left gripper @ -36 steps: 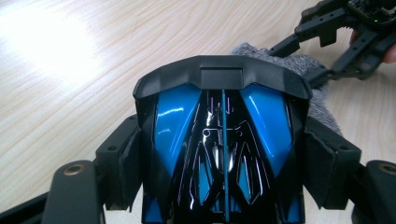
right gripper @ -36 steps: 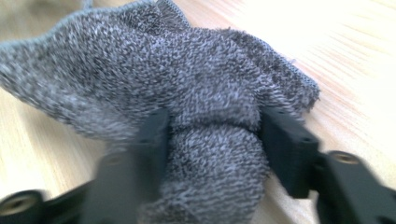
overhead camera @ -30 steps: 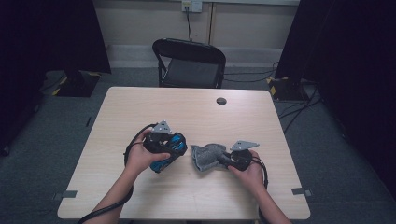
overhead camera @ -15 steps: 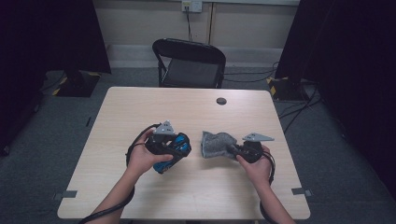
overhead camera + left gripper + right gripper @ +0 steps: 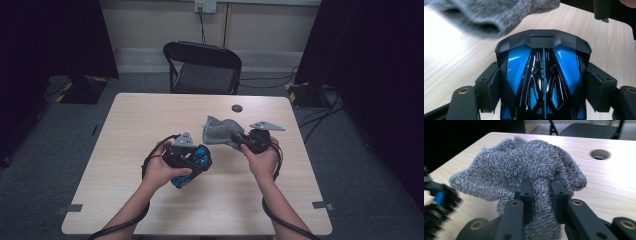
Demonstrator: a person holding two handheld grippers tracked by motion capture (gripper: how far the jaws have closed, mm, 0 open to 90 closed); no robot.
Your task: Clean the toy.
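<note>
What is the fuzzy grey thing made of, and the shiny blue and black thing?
The grey cloth looks like terry towelling: tiny fuzzy loops, soft folds, bunched where the right gripper pinches it. The blue and black thing, clamped in the left gripper, looks like hard glossy plastic: bright reflections on smooth moulded panels.

High view looks down over the table (image 5: 150, 120); both gripper views sit close, sharing the cloth (image 5: 524, 167).

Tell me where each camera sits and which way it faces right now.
High view: above the person's side, looking forward and down on the table; forearms, both grippers.
Left gripper view: on the left gripper, along jaws clamping the blue-and-black toy.
Right gripper view: on the right gripper, along jaws pinching the grey cloth.
All views share the cloth.
</note>
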